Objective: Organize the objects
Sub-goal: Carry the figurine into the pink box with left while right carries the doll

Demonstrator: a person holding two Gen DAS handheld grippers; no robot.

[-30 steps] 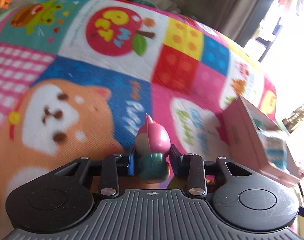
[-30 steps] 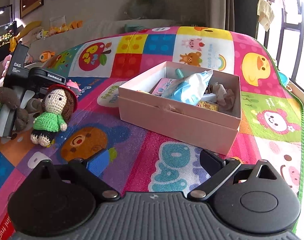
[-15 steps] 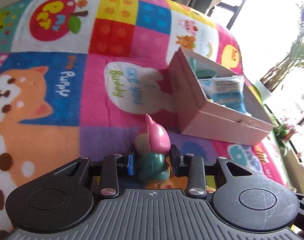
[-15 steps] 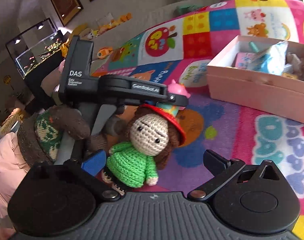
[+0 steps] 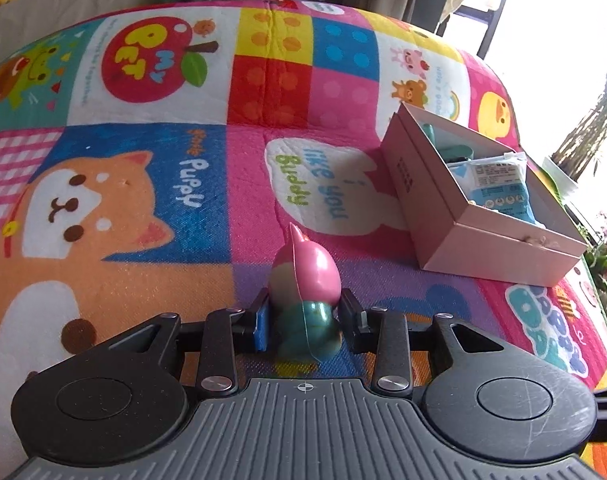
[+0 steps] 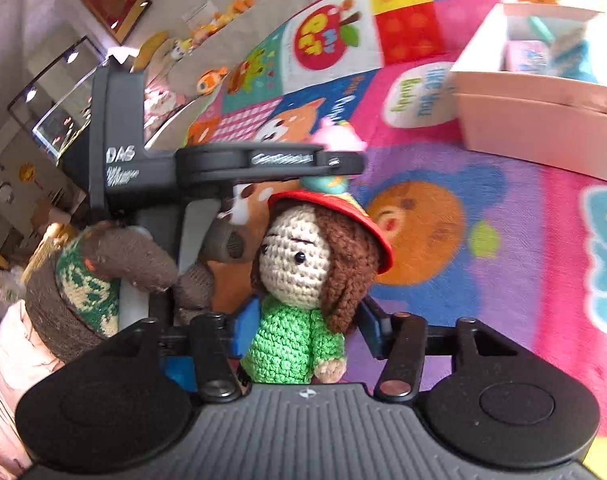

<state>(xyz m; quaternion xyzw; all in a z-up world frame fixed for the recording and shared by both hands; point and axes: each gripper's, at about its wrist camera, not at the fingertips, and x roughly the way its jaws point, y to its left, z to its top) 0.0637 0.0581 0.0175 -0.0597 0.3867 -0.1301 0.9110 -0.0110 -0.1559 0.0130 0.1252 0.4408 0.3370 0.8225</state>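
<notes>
My left gripper [image 5: 303, 322] clamps the pink-and-teal toy [image 5: 305, 286] above the play mat [image 5: 143, 184], the pink box [image 5: 483, 216] far right. My right gripper [image 6: 303, 326] is closing around the crocheted doll [image 6: 303, 300], near-centre.

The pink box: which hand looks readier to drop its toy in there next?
Probably the left. The left gripper already clamps the pink and green figurine and faces the open pink box. The right gripper is closing around the crocheted doll.
</notes>
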